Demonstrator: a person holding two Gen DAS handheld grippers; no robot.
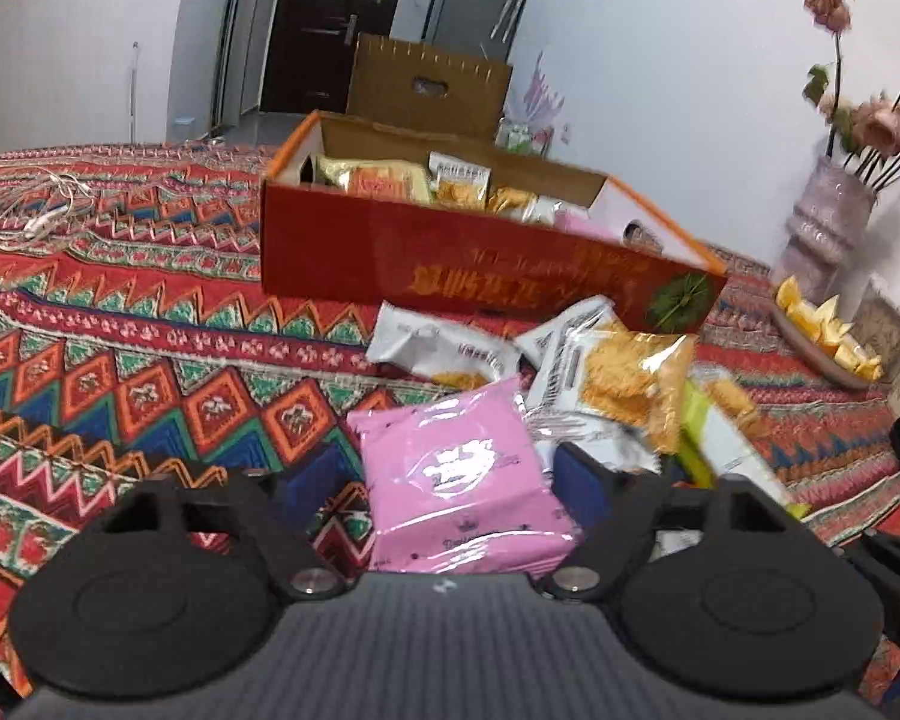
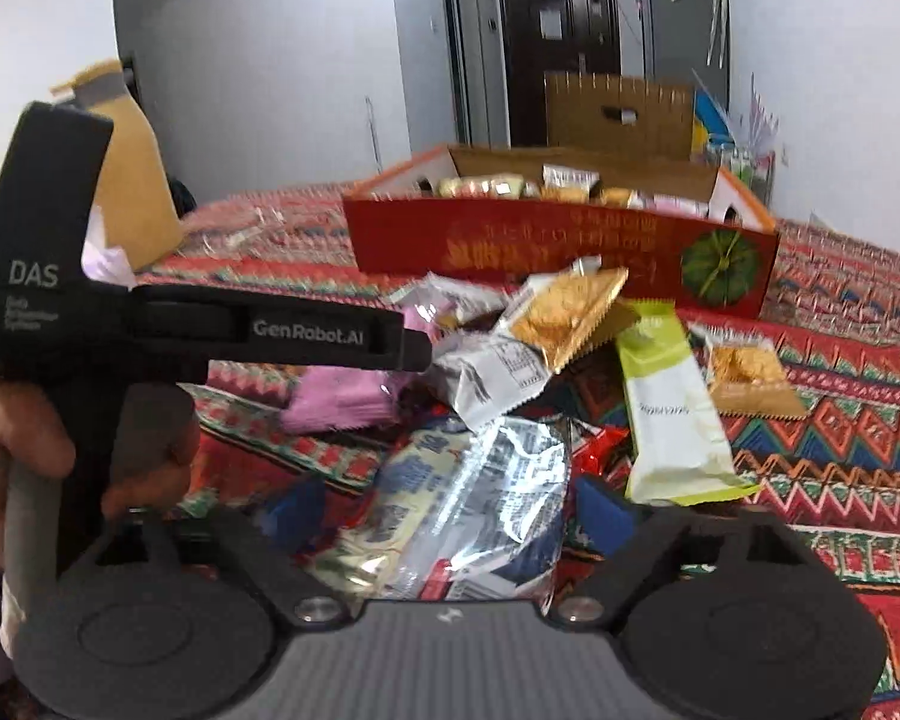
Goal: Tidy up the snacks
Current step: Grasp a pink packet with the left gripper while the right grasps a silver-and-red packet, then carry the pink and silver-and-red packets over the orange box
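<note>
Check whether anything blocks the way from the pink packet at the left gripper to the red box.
Partly. The pink packet sits between the left gripper's fingers. Ahead of it, loose snack packets lie heaped on the cloth against the red box's near wall. Lifted over that heap and wall, the packet has a free way in; the box is open on top.

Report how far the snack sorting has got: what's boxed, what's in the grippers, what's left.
Done: several packets already lie inside the red cardboard box.

In hand: the left gripper has a pink packet between its fingers, the right gripper a silver foil packet; whether either is clamped is unclear.

Left: a loose heap on the patterned cloth, including a green-and-white packet and gold packets.
</note>
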